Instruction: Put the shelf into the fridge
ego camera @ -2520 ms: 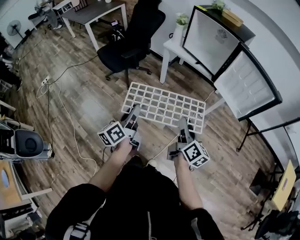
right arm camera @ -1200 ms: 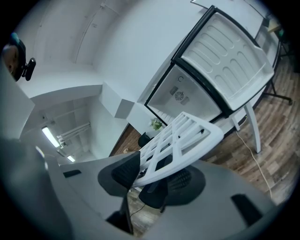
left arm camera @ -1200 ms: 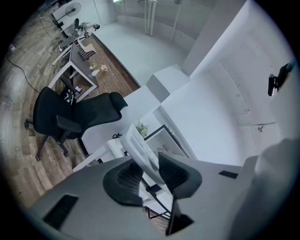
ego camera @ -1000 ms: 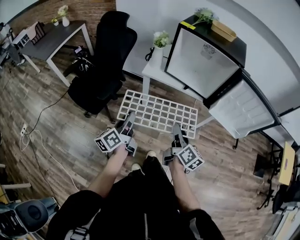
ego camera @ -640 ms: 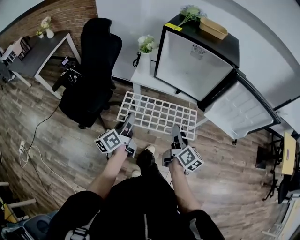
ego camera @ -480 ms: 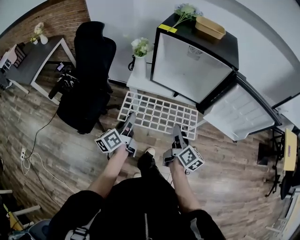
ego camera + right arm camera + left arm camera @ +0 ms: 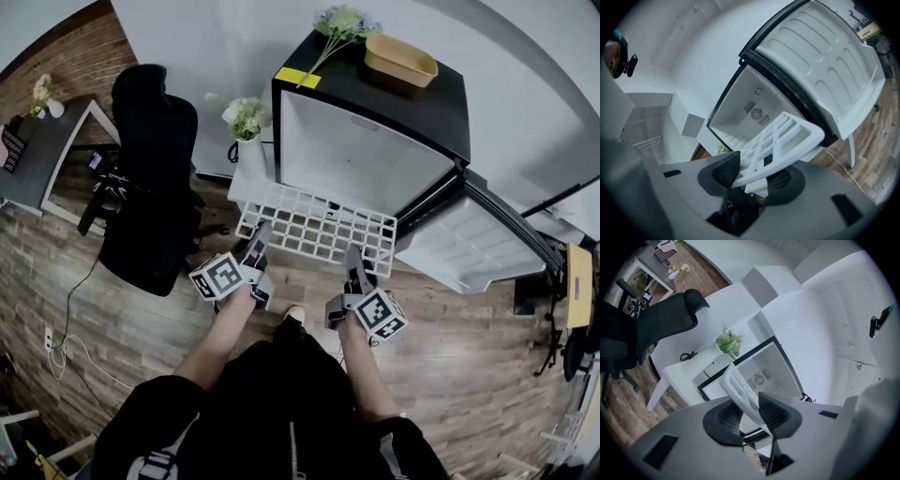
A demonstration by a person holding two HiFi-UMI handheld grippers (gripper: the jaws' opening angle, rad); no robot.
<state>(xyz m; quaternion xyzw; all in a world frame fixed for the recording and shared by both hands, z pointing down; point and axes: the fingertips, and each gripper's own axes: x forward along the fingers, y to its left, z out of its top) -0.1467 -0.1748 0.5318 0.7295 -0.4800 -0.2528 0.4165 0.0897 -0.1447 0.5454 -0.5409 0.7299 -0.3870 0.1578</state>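
Note:
The white grid shelf (image 7: pixel 317 229) hangs level in front of me, held by its near edge. My left gripper (image 7: pixel 262 232) is shut on the shelf's near left edge and my right gripper (image 7: pixel 353 255) on its near right edge. The black fridge (image 7: pixel 427 103) stands open just beyond, and the shelf's far edge is at the mouth of its white inside (image 7: pixel 361 161). In the left gripper view the shelf (image 7: pixel 739 386) sits edge-on between the left gripper's (image 7: pixel 751 412) pads. In the right gripper view the shelf (image 7: pixel 783 138) is pinched in the right gripper (image 7: pixel 757 176) and points at the fridge's inside (image 7: pixel 751 107).
The fridge door (image 7: pixel 472 242) swings out to the right, with the door (image 7: pixel 821 61) large above the shelf in the right gripper view. A white side table with a plant (image 7: pixel 246 120) stands left of the fridge, a black office chair (image 7: pixel 142 192) further left. A basket (image 7: pixel 400 58) sits on the fridge.
The person has walked towards the fridge with the shelf held out in both grippers. The fridge is now close, and the shelf's far edge has reached its opening. Both grips are unchanged.

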